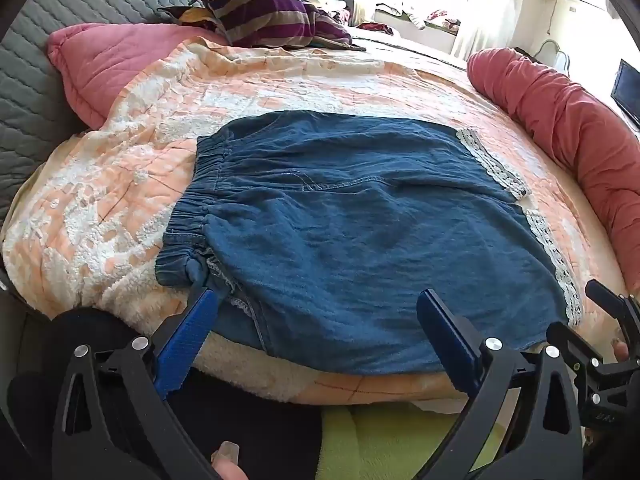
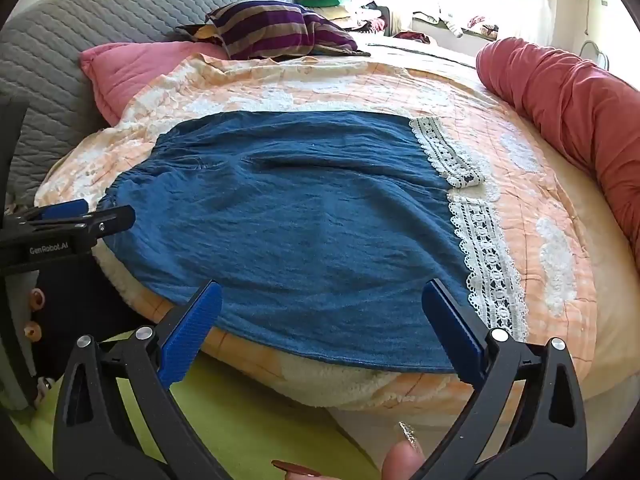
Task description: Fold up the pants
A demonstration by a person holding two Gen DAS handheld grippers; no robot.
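Blue denim pants with an elastic waistband at the left and white lace cuffs at the right lie flat on the bed, one leg folded over the other. They also show in the right wrist view, lace cuffs at right. My left gripper is open over the pants' near edge, by the waistband end. My right gripper is open over the near edge, closer to the cuffs. Neither holds cloth. The left gripper shows from the side in the right wrist view.
An orange-and-white quilt covers the round bed. A pink pillow, a striped cloth and a grey headboard are at the back; a red bolster runs along the right. Green fabric lies below the bed edge.
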